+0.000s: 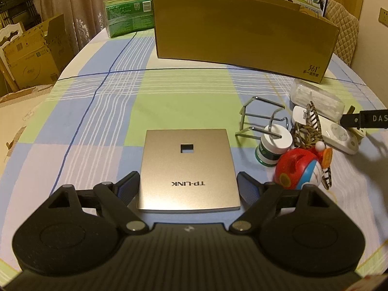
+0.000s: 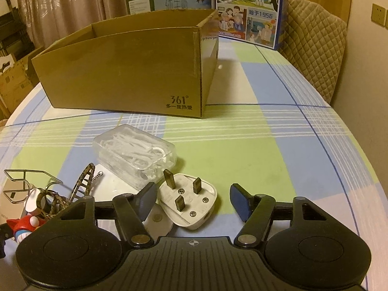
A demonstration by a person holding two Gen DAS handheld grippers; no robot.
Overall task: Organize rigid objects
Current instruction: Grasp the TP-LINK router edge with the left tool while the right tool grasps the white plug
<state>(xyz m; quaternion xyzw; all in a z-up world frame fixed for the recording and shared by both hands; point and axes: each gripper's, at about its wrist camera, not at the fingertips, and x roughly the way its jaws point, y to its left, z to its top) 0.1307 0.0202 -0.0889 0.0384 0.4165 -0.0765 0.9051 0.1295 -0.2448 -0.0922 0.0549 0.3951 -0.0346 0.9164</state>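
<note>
A flat champagne TP-LINK panel (image 1: 186, 160) sits between the fingers of my left gripper (image 1: 188, 184), whose pads press on its two side edges. My right gripper (image 2: 192, 194) is open around a white three-pin plug (image 2: 188, 201) lying pins up. Its left pad is at the plug's edge and its right pad stands clear. The open cardboard box (image 2: 121, 72) stands behind. A clear case of floss picks (image 2: 135, 152), a white remote (image 1: 339, 133), a tortoiseshell hair claw (image 1: 308, 126), a red and blue toy (image 1: 298, 169), a small white bottle (image 1: 271, 149) and a wire rack (image 1: 262, 116) lie clustered.
Green packs (image 1: 128, 14) and blue milk cartons (image 2: 249, 9) stand at the back of the checked tablecloth (image 2: 266, 133). A quilted chair back (image 2: 315, 48) is at the right edge. Cardboard boxes (image 1: 29, 55) sit on the floor to the left.
</note>
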